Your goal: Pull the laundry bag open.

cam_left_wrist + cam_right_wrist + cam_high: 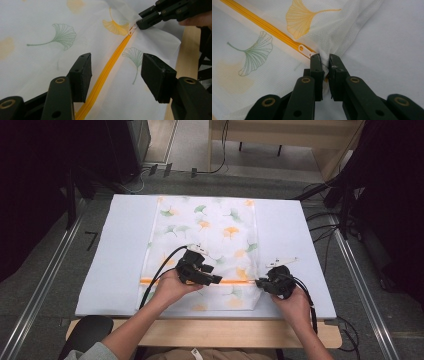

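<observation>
Bag: a flat white mesh bag [205,240] printed with green and orange fan-shaped leaves, lying spread out on the pale sheet [115,265] that covers the surface.
Zipper: an orange zipper [105,75] runs straight across the bag near the edge closest to the person; in the high view it shows as a thin orange line [150,280].
Zipper pull: a small white tab [304,50] sits at the zipper's right end, close to the bag's corner.
Left gripper: [200,270] held over the middle of the zipper line; in the left gripper view its fingers [81,75] stand wide apart, one on each side of the orange zipper, holding nothing.
Right gripper: [274,281] at the bag's right end; in the right gripper view its fingers [317,75] are clamped together on a bunched fold of the white fabric just beside the pull tab.
Fabric at the pinch: gathered and creased up between the closed fingers, the rest lying flat.
</observation>
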A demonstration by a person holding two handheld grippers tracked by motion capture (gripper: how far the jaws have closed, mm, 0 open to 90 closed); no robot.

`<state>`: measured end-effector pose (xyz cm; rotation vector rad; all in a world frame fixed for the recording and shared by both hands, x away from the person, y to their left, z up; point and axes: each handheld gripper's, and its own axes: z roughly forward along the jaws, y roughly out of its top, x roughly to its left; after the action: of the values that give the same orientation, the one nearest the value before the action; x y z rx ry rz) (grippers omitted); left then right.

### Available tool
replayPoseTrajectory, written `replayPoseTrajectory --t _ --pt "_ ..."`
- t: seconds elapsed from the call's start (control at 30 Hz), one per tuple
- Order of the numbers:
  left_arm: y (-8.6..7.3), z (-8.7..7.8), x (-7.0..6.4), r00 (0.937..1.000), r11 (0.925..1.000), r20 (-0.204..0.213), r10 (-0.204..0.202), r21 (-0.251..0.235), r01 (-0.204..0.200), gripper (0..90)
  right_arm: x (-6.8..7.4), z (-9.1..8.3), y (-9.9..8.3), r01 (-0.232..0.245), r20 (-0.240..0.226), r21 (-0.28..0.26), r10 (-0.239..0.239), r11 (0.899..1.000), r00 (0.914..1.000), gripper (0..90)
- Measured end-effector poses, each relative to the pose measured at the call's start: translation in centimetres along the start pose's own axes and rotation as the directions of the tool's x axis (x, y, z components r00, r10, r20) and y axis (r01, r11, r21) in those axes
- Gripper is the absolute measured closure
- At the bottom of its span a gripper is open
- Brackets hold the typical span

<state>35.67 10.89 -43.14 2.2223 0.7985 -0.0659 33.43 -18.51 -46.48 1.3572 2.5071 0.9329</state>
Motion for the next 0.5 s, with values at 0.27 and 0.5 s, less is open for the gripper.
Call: replayPoseTrajectory --t 0.27,0.5 --pt "0.3 1.3 -1.0 0.9975 0.9993 0.068 0.022 0.028 -0.024 48.9 0.0 -0.6 0.3 -0.002 -0.033 -0.009 0.002 1.000 0.9995 84.9" --pt "0.8 2.2 -1.7 0.9949 0.9979 0.094 0.035 0.051 -0.040 60.1 -0.2 -1.2 0.5 0.007 -0.054 -0.037 -0.009 0.999 0.9985 84.7"
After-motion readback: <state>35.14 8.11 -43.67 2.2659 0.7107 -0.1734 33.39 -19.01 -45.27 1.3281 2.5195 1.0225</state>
